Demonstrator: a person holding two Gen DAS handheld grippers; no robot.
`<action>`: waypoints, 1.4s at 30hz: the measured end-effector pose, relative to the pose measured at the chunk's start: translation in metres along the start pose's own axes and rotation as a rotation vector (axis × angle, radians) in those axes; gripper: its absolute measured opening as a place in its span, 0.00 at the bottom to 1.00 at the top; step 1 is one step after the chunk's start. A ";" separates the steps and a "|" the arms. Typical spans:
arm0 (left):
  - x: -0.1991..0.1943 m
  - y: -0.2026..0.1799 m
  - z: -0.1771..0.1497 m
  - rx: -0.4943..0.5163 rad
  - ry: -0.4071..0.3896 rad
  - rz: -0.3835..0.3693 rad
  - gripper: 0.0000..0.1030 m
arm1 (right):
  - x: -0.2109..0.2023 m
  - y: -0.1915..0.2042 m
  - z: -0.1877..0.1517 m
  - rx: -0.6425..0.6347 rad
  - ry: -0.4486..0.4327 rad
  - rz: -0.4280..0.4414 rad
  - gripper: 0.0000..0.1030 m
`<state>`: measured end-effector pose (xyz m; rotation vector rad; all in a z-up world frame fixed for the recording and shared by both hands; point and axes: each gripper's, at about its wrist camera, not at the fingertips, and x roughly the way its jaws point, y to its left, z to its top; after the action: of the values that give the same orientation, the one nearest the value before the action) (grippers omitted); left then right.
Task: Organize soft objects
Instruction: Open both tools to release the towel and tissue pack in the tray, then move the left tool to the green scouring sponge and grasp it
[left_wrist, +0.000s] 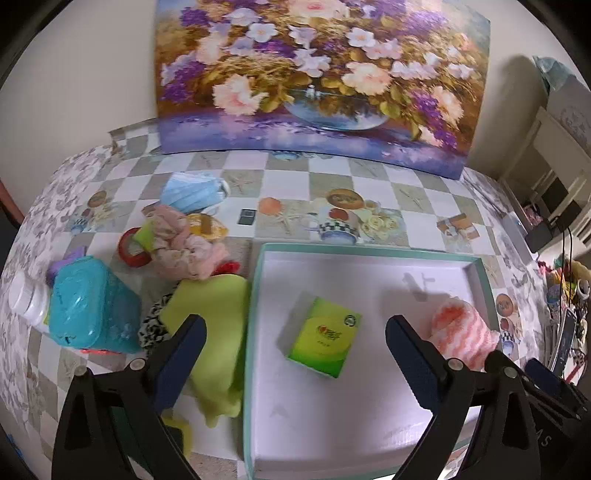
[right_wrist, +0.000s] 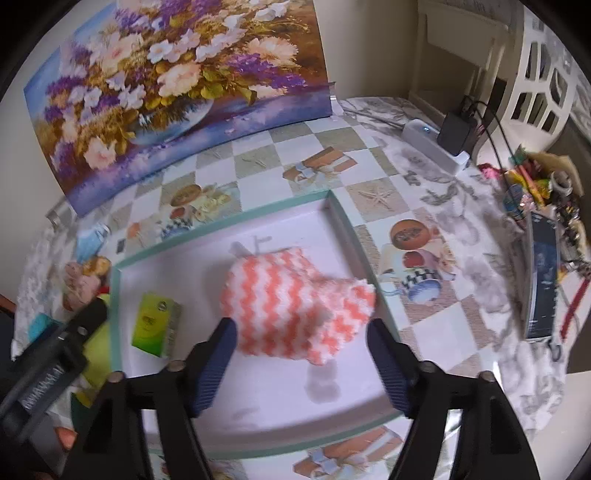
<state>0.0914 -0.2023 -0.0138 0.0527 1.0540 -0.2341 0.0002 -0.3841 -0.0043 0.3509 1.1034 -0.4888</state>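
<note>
A surface (left_wrist: 332, 177) covered by a checkered cloth with printed teapots and flowers spreads ahead of the jaws. Beyond them a large flower painting (left_wrist: 317, 74) leans on a plain cream wall (left_wrist: 74, 74). Off to the right of the jaws stand white furniture (right_wrist: 535, 74) and a white power strip (right_wrist: 432, 142) with a black charger and cables.

Checkered tablecloth-covered table (left_wrist: 369, 177) bearing a shallow tray (left_wrist: 369, 252), yellow-green cloth (left_wrist: 218, 317), blue masks (left_wrist: 194, 192), teal container (left_wrist: 92, 306).
</note>
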 end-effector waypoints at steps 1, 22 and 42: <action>0.000 0.002 -0.001 -0.006 -0.001 0.003 0.95 | 0.000 0.001 -0.001 -0.010 0.002 -0.015 0.87; -0.026 0.070 -0.020 -0.225 0.014 0.017 0.96 | -0.008 0.030 -0.011 -0.118 0.024 0.101 1.00; -0.042 0.159 -0.062 -0.411 0.062 0.175 0.96 | -0.035 0.124 -0.048 -0.383 0.023 0.257 1.00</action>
<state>0.0527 -0.0310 -0.0195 -0.2189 1.1352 0.1458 0.0180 -0.2487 0.0118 0.1578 1.1286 -0.0411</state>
